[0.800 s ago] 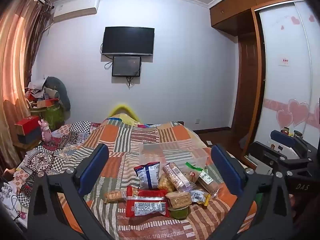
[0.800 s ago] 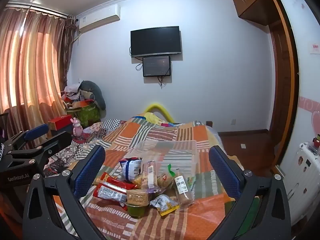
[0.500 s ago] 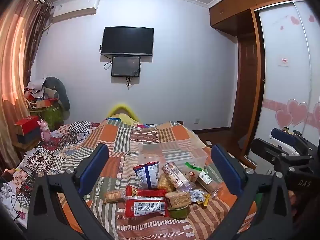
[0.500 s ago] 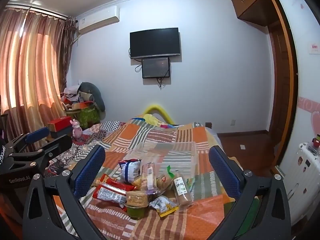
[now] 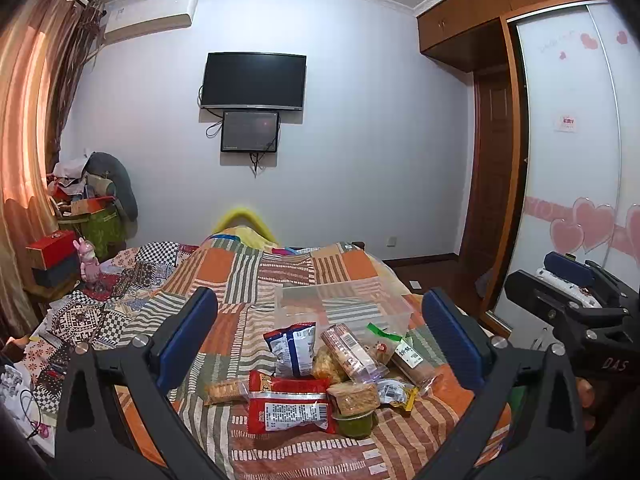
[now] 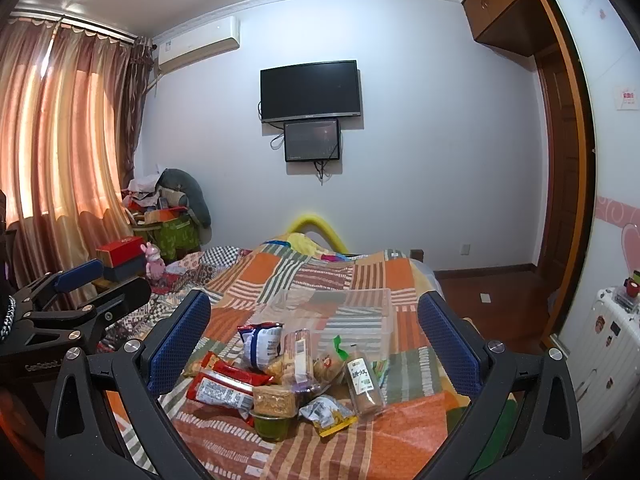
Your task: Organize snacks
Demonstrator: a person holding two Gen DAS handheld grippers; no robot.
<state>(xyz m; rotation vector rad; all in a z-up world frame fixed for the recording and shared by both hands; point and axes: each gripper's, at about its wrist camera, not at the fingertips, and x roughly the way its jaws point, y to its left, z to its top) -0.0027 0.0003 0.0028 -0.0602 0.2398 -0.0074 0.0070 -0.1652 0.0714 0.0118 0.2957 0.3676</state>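
A pile of snacks lies on the patchwork bed: a red packet [image 5: 290,412], a blue-white bag [image 5: 292,346], a long biscuit pack [image 5: 346,354], a green jelly cup [image 5: 354,424] and a brown tube pack [image 6: 362,382]. A clear plastic bin [image 5: 344,304] stands just behind the pile. My left gripper [image 5: 320,344] is open and empty, held above and before the pile. My right gripper [image 6: 314,340] is open and empty too, beside it. Each gripper shows at the edge of the other's view.
The bed's bedspread [image 5: 240,272] fills the middle. A cluttered chair and boxes [image 5: 80,216] stand at the left by the curtains. A wardrobe with sliding doors [image 5: 568,160] is on the right, a white suitcase [image 6: 612,340] near it.
Both grippers have drifted slightly, with the view tilting a little upward. Both stay open and nothing on the bed has moved.
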